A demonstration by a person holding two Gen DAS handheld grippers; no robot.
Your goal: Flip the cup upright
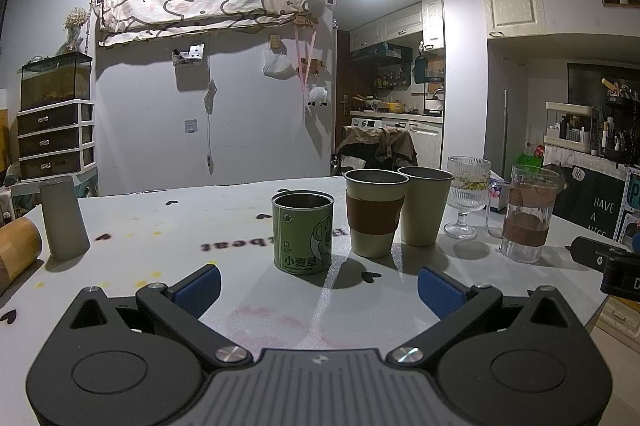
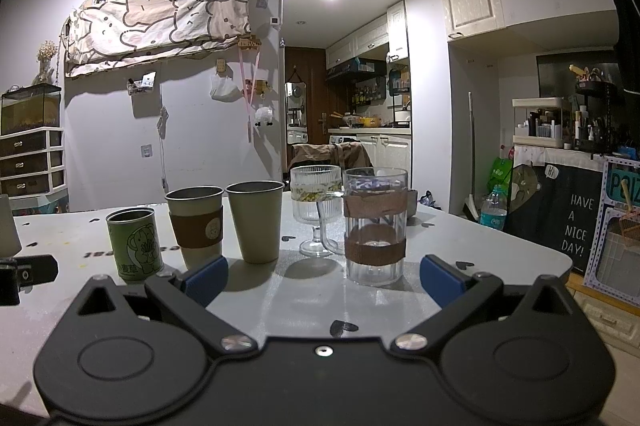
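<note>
Grey and tapered, the upside-down cup point(image 1: 64, 218) stands at the left edge of the left wrist view, near the far left side of the white tabletop point(image 1: 180, 222). Its long axis is vertical, with the narrow closed base on top and the wider mouth down on the surface. In the right wrist view only a pale sliver of it shows at the far left edge.

Just left of it, a wooden cylinder point(image 1: 16, 250) lies on its side at the frame's left border.

Toward the middle of the left wrist view a row of vessels stands with mouths up: a green tin point(image 1: 303, 232) with an elephant print, a sleeved cup point(image 1: 375, 211) with a brown band, a plain beige cup point(image 1: 424, 205) touching its rim, a ribbed stemmed glass point(image 1: 466, 195), and a clear glass tumbler point(image 1: 528, 211) wrapped in brown bands.

The left gripper point(image 1: 318, 284) sits low at the bottom centre of its frame, jaws spread wide with nothing between them, the green tin just ahead. The right gripper point(image 2: 324, 280) is likewise low in its own view, jaws wide and empty, facing the plain beige cup and the tumbler. Both are well apart from the upside-down cup.
</note>
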